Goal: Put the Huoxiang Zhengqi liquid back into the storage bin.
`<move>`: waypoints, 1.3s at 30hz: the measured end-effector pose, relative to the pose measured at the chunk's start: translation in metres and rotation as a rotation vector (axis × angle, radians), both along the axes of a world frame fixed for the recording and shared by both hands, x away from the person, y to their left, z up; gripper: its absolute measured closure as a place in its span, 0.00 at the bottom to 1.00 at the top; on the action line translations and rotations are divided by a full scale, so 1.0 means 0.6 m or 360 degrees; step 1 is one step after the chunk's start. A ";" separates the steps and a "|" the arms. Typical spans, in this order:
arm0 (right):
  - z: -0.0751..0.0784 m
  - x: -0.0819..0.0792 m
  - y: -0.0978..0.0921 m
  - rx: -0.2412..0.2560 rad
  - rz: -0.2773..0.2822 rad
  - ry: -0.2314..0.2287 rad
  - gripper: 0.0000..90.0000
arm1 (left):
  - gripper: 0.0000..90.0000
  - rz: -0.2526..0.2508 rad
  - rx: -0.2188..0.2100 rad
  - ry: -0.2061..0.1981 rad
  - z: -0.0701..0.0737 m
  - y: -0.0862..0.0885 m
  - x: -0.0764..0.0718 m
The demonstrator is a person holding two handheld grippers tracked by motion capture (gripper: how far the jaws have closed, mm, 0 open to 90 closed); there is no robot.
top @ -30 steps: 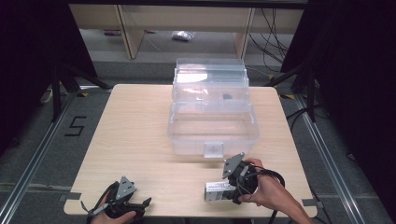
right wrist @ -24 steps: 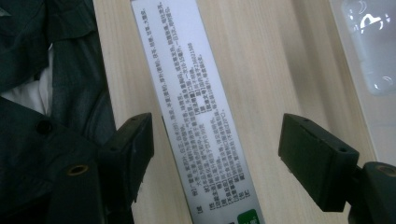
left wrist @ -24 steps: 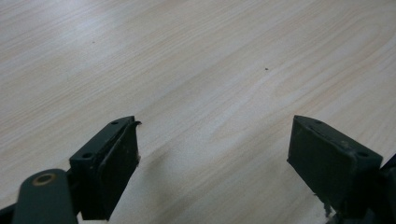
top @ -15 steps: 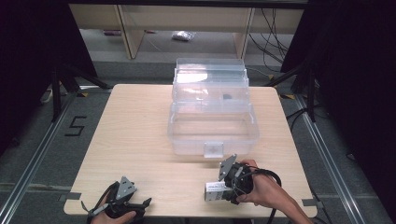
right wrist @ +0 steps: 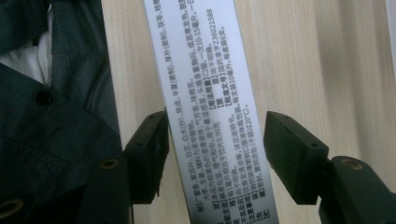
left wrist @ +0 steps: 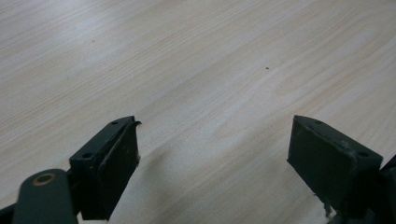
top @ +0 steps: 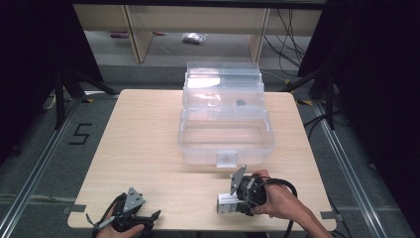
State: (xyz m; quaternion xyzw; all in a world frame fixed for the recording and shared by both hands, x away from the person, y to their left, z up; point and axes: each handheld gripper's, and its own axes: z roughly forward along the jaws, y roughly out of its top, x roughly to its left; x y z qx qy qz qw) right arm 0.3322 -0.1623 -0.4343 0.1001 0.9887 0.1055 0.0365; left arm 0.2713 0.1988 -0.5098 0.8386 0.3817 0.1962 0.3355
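Observation:
A small white carton [top: 224, 207] printed with black text lies near the table's front edge, right of centre. My right gripper [top: 236, 198] is down over it, held by a hand. In the right gripper view the carton [right wrist: 205, 93] runs lengthwise between the two jaws; my right gripper [right wrist: 214, 144] is open, with a narrow gap on each side. My left gripper [top: 150, 220] rests at the front left, open. In the left gripper view my left gripper [left wrist: 212, 144] has bare wood between its jaws.
A clear plastic storage box [top: 225, 144] with a front latch stands open mid-table, its clear lid and tray [top: 223, 87] stepped up behind it. Dark fabric [right wrist: 51, 107] borders the carton in the right gripper view. Wooden table [top: 138, 139] is bare on the left.
The right gripper has shifted slightly left and down onto the carton, which now sits between its jaws. The left gripper has barely moved.

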 end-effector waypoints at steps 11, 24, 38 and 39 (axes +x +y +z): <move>-0.007 0.005 0.003 -0.0040 0.0112 0.0035 0.61 | 0.17 -0.0003 0.0002 -0.0002 0.000 0.000 0.000; -0.003 0.008 0.004 -0.0054 0.0191 0.0050 0.72 | 0.17 0.0018 0.0013 0.0026 0.001 -0.001 -0.003; 0.023 0.012 0.005 -0.0078 0.0156 0.0072 0.72 | 0.17 -0.0004 0.0014 0.0005 0.001 0.001 0.000; 0.025 0.017 0.006 -0.0061 0.0200 0.0066 0.72 | 0.17 -0.0061 0.0069 -0.0035 0.003 0.005 0.005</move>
